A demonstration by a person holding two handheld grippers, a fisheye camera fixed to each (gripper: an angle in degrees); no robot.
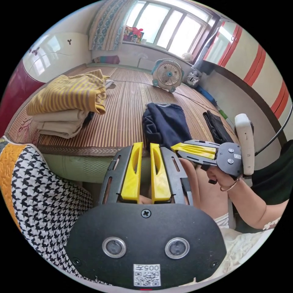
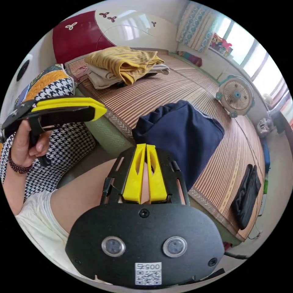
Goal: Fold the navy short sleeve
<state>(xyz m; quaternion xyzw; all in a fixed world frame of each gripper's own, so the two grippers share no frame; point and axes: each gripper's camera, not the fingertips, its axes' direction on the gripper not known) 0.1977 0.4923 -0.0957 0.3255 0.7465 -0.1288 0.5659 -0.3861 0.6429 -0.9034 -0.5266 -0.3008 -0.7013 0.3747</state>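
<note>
The navy short-sleeve shirt (image 2: 183, 137) lies bunched on the woven bamboo mat (image 2: 171, 88), near the mat's front edge and well apart from the stack of folded clothes (image 2: 122, 65) topped by a yellow striped garment. A small fan (image 2: 236, 95) stands further back on the mat beyond the shirt, and a black folded item (image 2: 246, 198) lies near the mat's edge, to one side of the shirt.

Neither tool touches the shirt. The left gripper (image 1: 146, 146) hangs in front of the mat's edge with its yellow jaws nearly together and nothing between them. The right gripper (image 2: 146, 148) is likewise narrowed to a slit and empty, poised just short of the shirt's near edge, above the person's knee.

The fold looks not yet begun. To do it well, each claw would likely need to widen, then pinch a shoulder or hem corner so the shirt can be spread flat on the mat first, sleeves smoothed, before any crease is made.
</note>
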